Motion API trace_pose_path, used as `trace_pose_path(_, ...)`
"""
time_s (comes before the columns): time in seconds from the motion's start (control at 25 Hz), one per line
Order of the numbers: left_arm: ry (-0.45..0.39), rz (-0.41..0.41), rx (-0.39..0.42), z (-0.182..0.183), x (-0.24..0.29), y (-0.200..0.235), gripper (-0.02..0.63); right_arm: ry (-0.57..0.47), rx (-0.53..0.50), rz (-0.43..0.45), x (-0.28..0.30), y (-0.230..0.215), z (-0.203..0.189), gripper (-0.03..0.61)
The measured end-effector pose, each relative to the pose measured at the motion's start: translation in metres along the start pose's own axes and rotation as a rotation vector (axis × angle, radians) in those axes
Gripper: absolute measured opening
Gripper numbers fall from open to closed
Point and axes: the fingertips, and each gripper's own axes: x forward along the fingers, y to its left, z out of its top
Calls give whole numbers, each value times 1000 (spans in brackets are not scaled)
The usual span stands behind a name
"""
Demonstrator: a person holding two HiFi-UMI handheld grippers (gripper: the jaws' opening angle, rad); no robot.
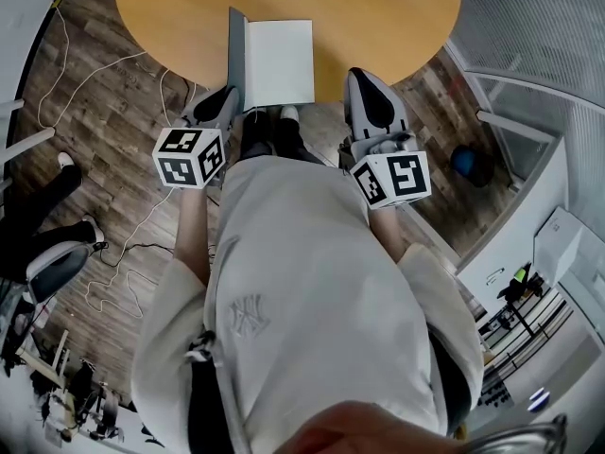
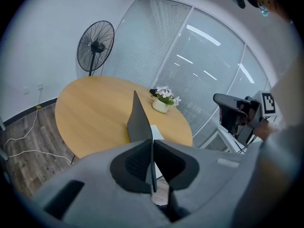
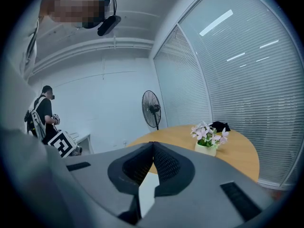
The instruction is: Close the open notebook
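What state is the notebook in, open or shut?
Open: its grey cover stands upright, pinched in the jaws of the left gripper, while the white page lies flat on the table.

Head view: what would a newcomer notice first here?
The white-paged notebook on the round wooden table, its grey cover standing upright. The left gripper pinches that cover's near edge; the right gripper hangs beside the pages, shut and empty. A pot of flowers sits further back.
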Motion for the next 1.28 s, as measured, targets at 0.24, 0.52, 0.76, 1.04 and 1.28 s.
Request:
trace_pose_path(0.24, 3, -4, 11, 3, 8, -13, 29, -6, 6, 4, -4, -11, 2, -6)
trace_pose_path(0.52, 17, -19, 23, 1, 26, -34, 29, -9, 14, 4, -11, -26, 1, -6)
trace_pose_path(0.76, 38, -34, 30, -3, 42, -46, 29, -9, 27, -12, -16, -39, -2, -6)
trace_pose_path(1.04, 73, -51, 51, -8, 58, -59, 29, -9, 40, -28, -21, -50, -3, -6)
trace_pose_path(1.28, 110, -67, 64, -14, 73, -68, 31, -7, 46, -36, -22, -58, -2, -6)
